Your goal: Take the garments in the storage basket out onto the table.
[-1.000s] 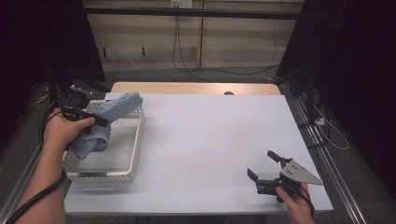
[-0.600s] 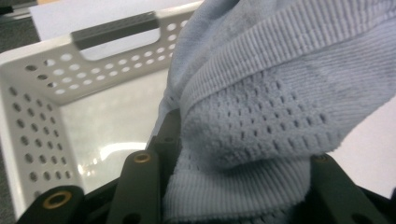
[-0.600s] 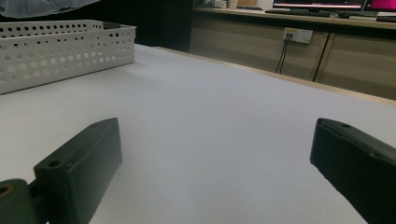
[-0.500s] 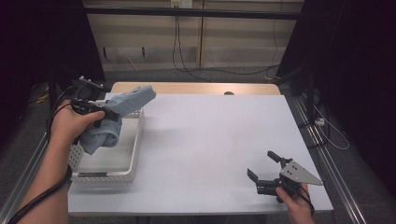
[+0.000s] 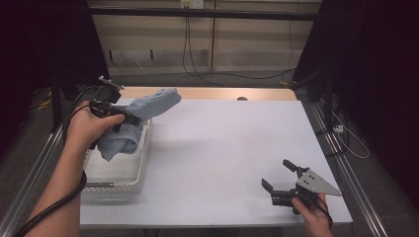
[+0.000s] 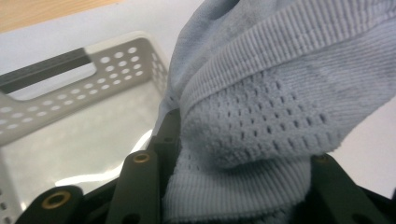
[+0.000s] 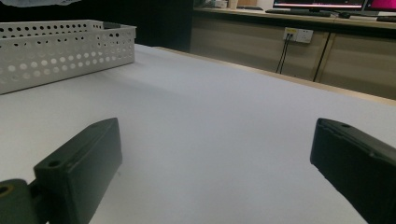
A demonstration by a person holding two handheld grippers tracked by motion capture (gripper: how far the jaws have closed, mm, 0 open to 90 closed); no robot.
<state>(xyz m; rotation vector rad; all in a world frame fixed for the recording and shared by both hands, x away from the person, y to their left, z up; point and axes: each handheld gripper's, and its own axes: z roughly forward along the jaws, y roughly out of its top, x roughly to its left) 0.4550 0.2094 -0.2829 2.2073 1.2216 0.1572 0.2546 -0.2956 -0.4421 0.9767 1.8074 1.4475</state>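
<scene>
Your left gripper (image 5: 129, 117) has its jaws clamped on the bunched pale-blue knitted cloth (image 5: 141, 116), held above the far end of the white perforated plastic basket (image 5: 140, 170). Lift until the hanging fold clears the rim, then carry it toward the bare white tabletop (image 5: 217, 143). Your right gripper (image 5: 279, 179), jaws apart and empty, rests near the table's near edge, well apart from that path

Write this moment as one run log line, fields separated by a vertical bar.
left gripper: shut on blue cloth, above white basket | right gripper: open, holding nothing, low over white table
</scene>
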